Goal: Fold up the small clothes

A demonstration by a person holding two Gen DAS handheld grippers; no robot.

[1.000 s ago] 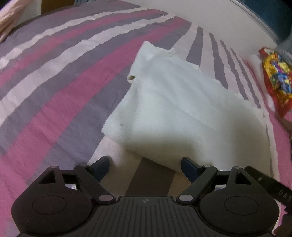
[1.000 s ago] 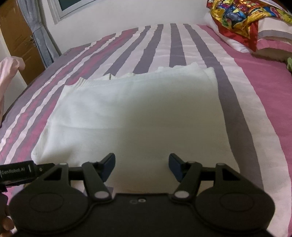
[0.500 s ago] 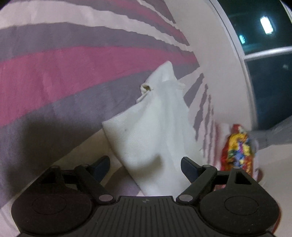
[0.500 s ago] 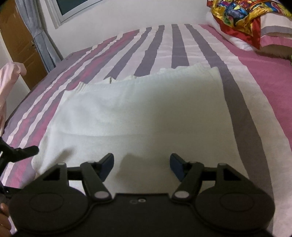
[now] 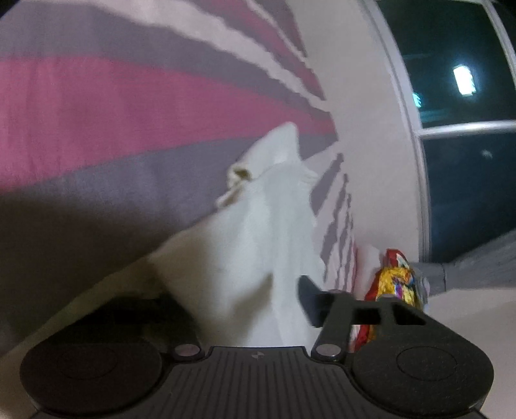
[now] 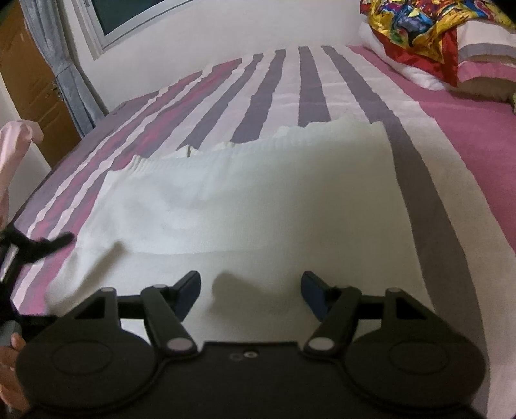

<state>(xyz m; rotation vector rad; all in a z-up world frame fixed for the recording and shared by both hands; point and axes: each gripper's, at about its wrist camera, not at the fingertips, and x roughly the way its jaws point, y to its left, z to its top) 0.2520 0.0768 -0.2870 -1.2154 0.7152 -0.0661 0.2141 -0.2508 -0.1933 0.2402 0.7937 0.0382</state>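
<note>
A white knitted garment (image 6: 245,206) lies folded flat on the striped bed. In the right wrist view my right gripper (image 6: 250,291) is open and empty, hovering over the garment's near edge. My left gripper (image 5: 238,306) is tilted on its side at the garment's left edge (image 5: 254,245); its jaws stand apart with the cloth's corner between them, the left finger in shadow. That gripper also shows at the left border of the right wrist view (image 6: 38,245), beside the cloth's left corner.
The bed sheet (image 6: 483,180) has pink, purple and white stripes. A colourful red and yellow cloth on pillows (image 6: 416,29) lies at the head of the bed. A window (image 5: 467,129), white wall, grey curtain (image 6: 61,64) and wooden door (image 6: 25,83) stand beyond.
My left gripper has rolled onto its side and moved in to the garment's left edge, so the cloth now sits between its fingers. My right gripper has moved slightly forward over the near edge.
</note>
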